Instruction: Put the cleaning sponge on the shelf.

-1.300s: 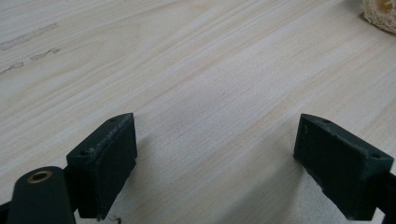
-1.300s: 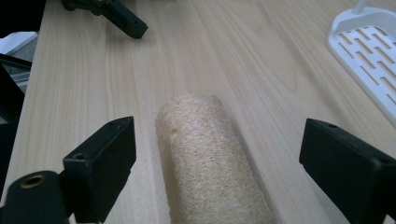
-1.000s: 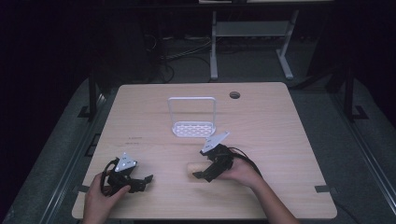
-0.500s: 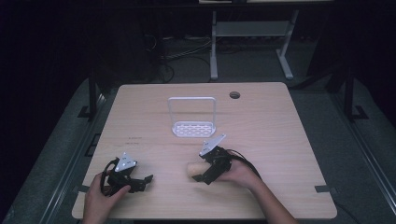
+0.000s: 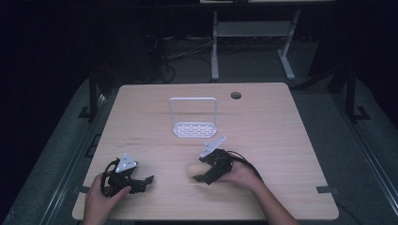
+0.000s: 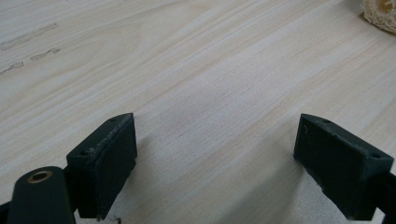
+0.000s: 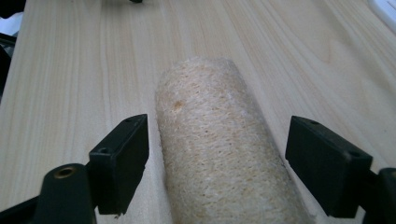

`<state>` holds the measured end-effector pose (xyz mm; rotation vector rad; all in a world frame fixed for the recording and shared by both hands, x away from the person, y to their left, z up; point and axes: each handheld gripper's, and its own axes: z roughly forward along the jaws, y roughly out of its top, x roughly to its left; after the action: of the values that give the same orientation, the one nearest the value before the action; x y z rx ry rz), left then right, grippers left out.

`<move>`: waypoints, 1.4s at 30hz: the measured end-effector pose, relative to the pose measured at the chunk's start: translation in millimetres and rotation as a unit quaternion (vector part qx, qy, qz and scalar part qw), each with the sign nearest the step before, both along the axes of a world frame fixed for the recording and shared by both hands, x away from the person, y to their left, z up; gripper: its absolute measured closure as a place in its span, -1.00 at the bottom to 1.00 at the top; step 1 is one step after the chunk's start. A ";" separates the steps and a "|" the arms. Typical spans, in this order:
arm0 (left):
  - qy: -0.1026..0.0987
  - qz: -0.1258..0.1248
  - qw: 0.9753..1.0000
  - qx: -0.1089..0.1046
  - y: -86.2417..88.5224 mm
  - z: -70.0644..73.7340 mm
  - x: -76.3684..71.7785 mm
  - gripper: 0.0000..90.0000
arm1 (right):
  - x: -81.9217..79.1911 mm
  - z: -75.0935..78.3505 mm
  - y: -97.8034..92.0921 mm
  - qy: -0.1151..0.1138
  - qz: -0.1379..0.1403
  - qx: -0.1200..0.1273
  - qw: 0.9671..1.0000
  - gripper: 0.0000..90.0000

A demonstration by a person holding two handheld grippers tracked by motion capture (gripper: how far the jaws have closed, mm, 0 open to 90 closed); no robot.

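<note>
Loofah roll (image 7: 219, 149) lies flat on wooden table (image 5: 291, 140), near front edge, lengthwise between jaws of right gripper (image 7: 217, 163). Jaws apart, straddling, not yet touching; looks lined up for side pinch. Left gripper (image 6: 217, 163) parked on bare wood, jaws wide apart, nothing between. White wire rack (image 5: 193, 119) mid-table, likely drop target.

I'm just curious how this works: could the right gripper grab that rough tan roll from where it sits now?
Probably yes. The right gripper has its jaws open on either side of the loofah roll, which lies flat on the table with nothing between them.
</note>
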<state>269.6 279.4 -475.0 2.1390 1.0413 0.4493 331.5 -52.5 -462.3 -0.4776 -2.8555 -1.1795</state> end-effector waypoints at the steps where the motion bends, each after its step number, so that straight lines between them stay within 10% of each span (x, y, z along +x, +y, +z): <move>1: 0.000 0.000 1.000 0.000 0.0 0.0 0.0 -0.72 | 0.0 -0.3 0.0 -0.002 0.000 -0.002 1.000 -0.49; 42: 0.000 0.000 1.000 0.000 0.1 0.0 0.1 -0.72 | -3.4 8.3 -4.0 -0.022 -0.034 -0.002 0.999 -0.12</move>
<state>269.7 279.5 -475.0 2.1399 1.0402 0.4498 328.2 -56.5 -454.0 -0.5598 -2.9018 -1.2088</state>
